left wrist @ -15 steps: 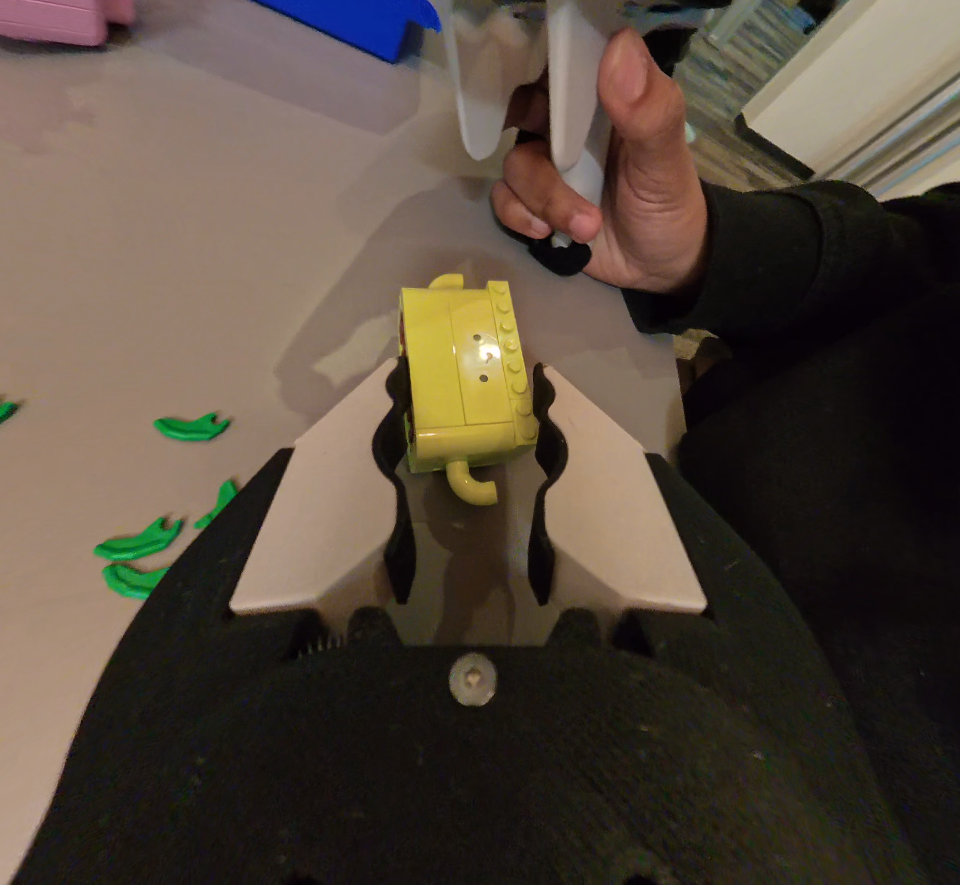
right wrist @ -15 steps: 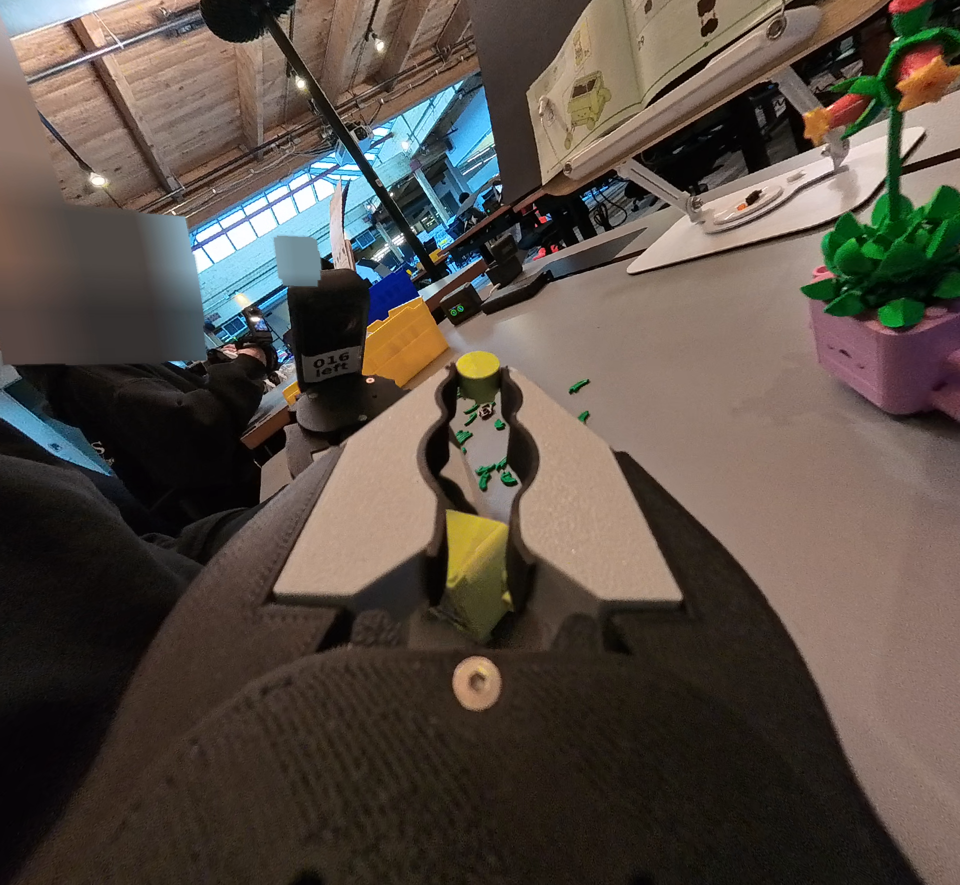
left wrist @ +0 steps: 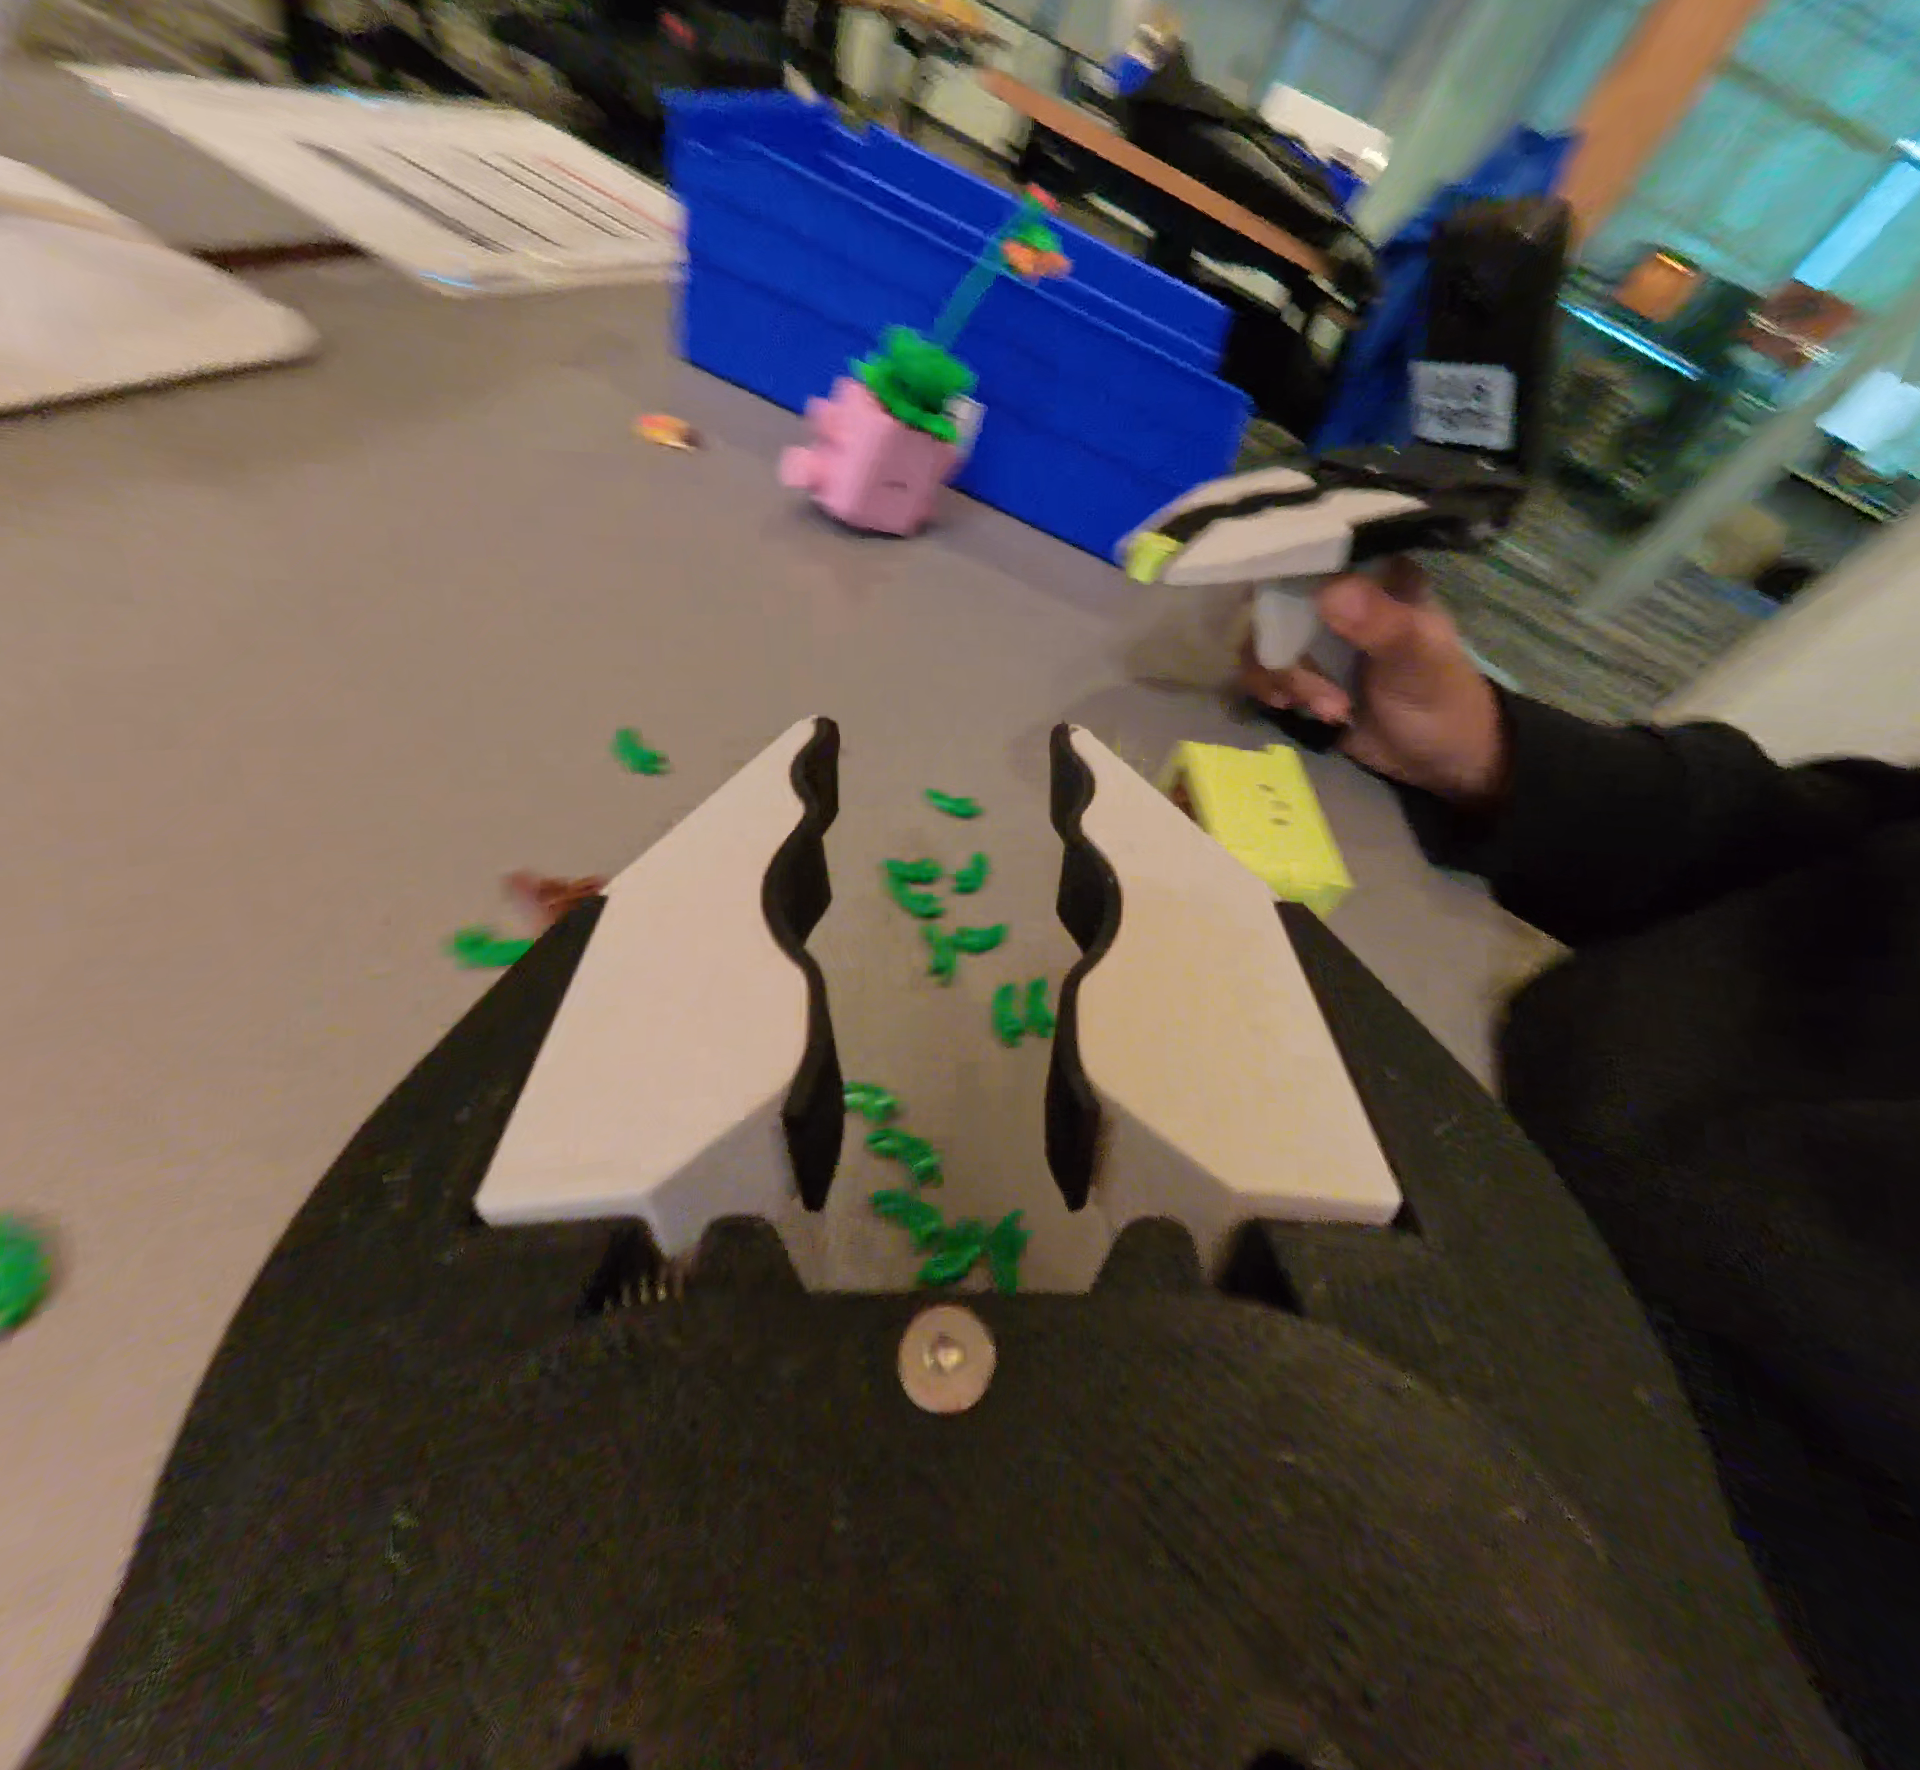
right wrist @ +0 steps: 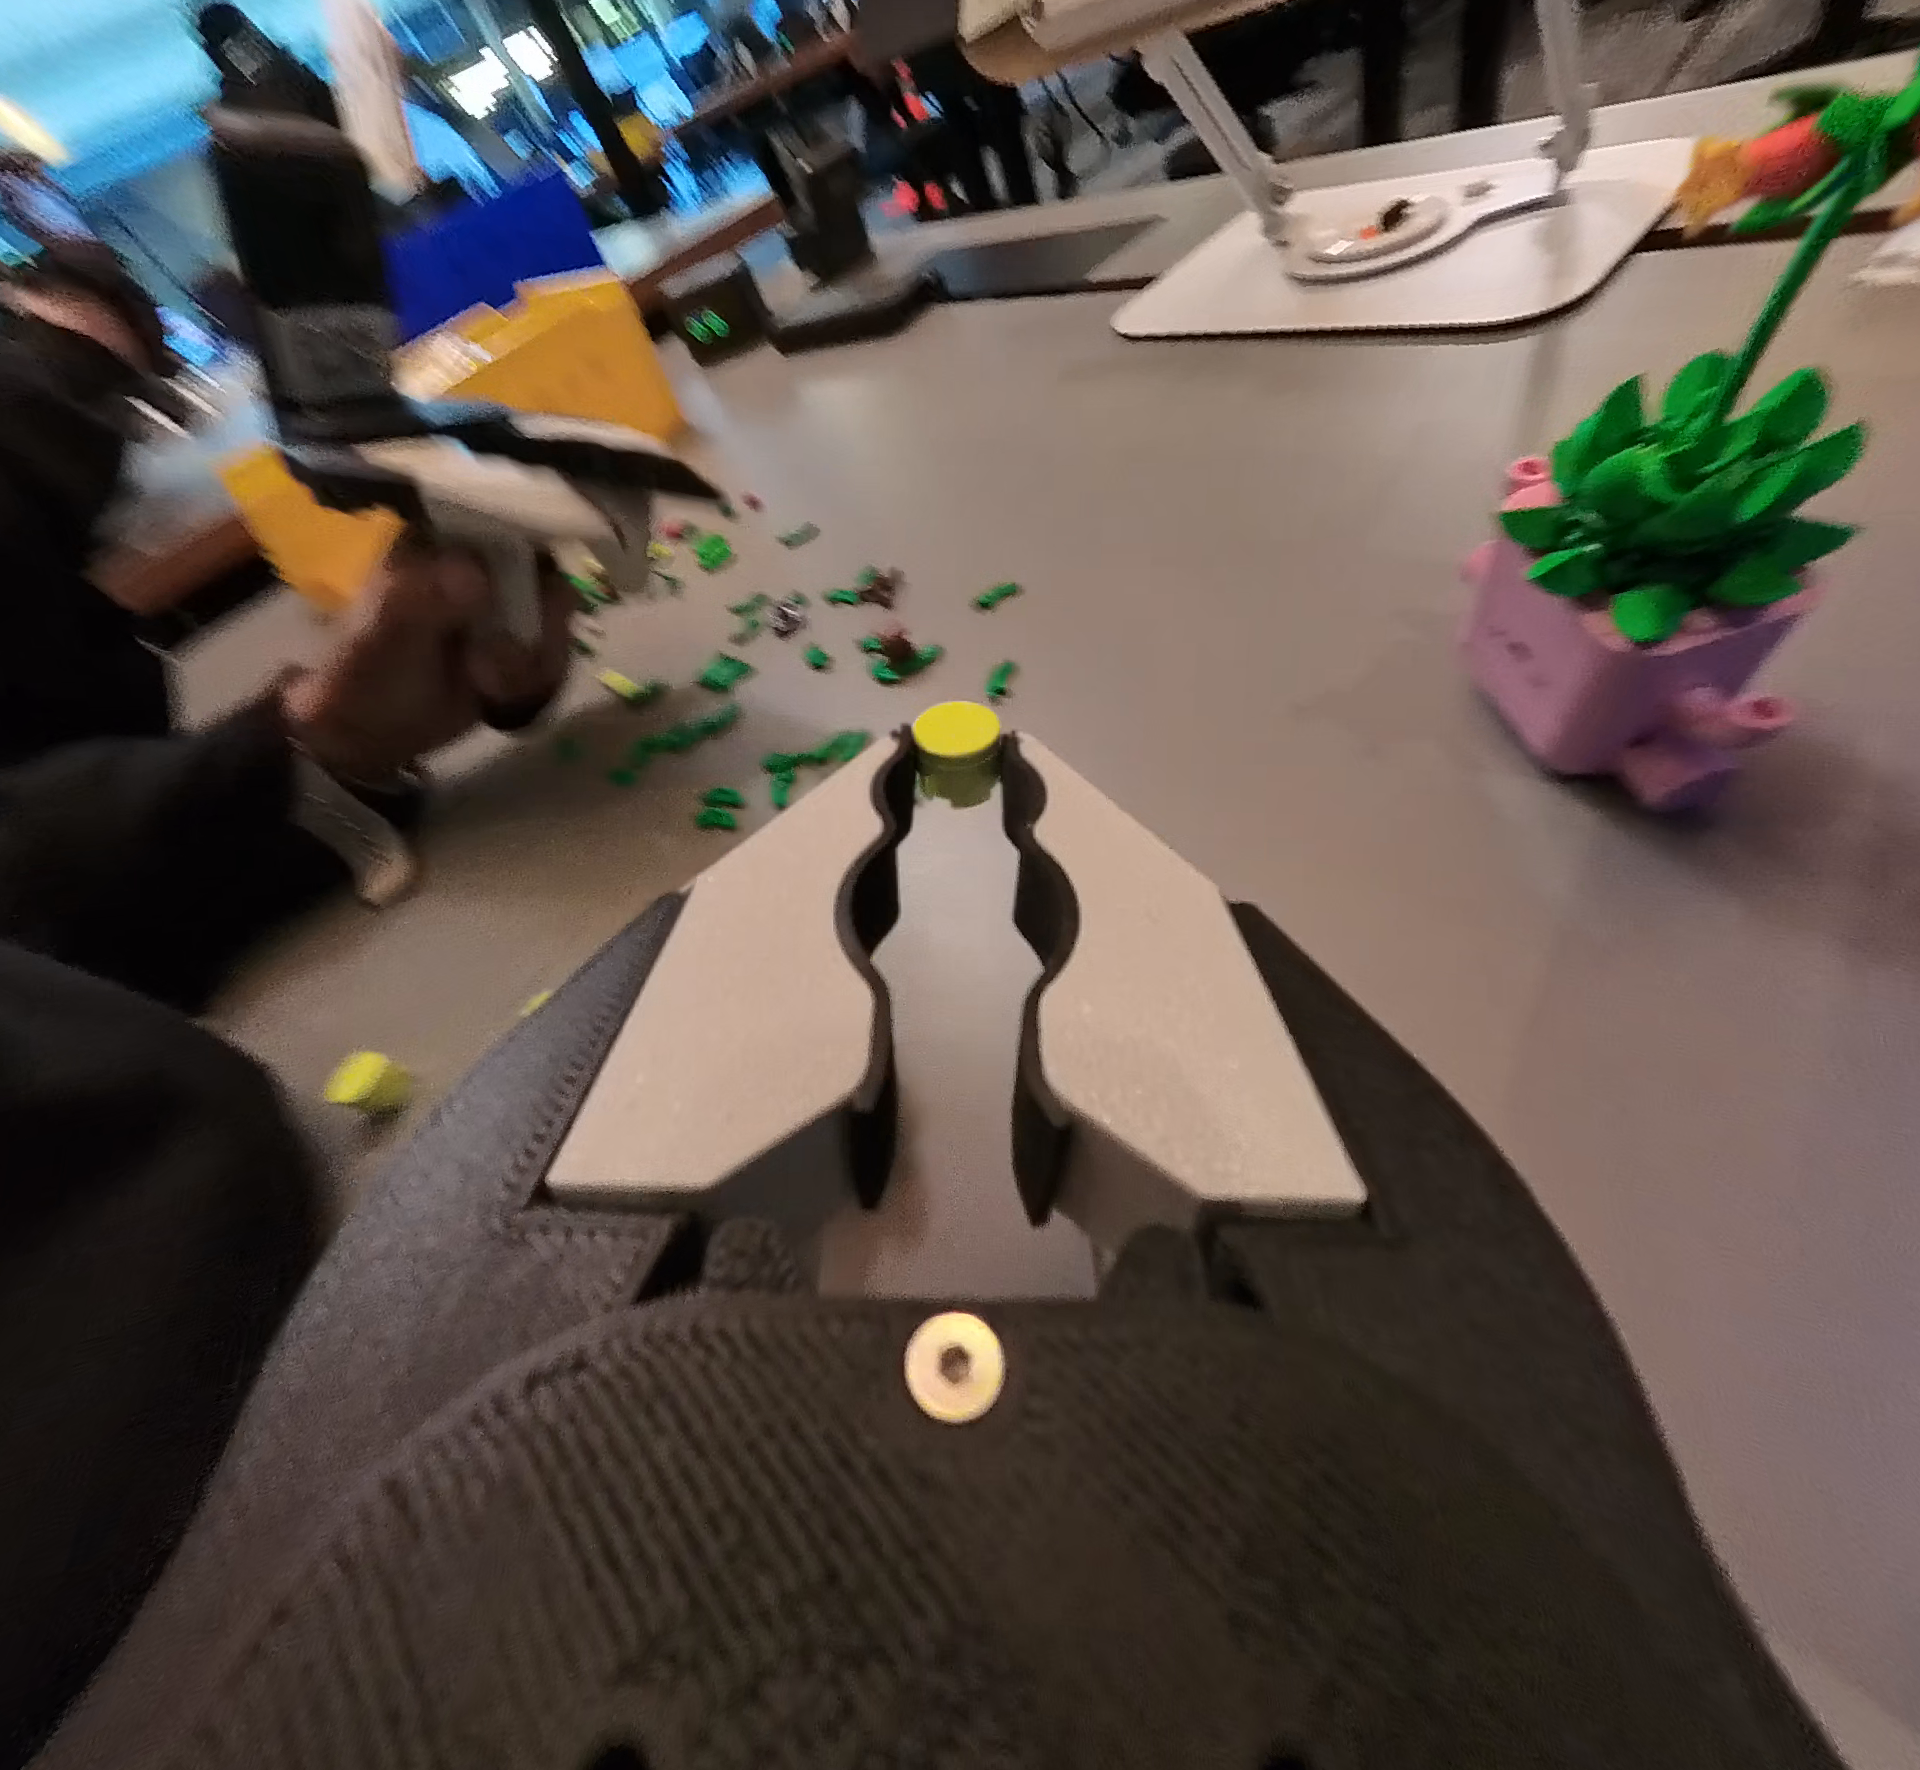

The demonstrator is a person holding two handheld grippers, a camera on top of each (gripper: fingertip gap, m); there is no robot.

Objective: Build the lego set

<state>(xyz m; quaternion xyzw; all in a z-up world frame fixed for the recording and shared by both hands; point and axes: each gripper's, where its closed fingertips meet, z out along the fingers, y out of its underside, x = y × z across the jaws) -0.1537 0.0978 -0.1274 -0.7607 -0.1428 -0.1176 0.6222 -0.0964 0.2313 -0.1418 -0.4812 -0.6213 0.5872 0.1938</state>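
Left wrist view: the left tool (left wrist: pixel 943 744) hangs spread and empty above scattered green pieces (left wrist: pixel 940 899); the yellow block (left wrist: pixel 1262 827) lies flat near the counter's (left wrist: pixel 312 640) near edge, long axis running away. The right tool (right wrist: pixel 957 752) pinches a yellow round piece (right wrist: pixel 956 741) at its tips, flat face up; beyond stands the pink pot (right wrist: pixel 1621 671).

Two tongs: left (left wrist: pixel 943 744), right (right wrist: pixel 957 752). One round yellow piece (right wrist: pixel 956 749), one yellow block (left wrist: pixel 1262 827), one pink flower pot (right wrist: pixel 1621 671), one blue bin (left wrist: pixel 935 338). Green leaf bits (left wrist: pixel 935 899): many, too blurred to count exactly.
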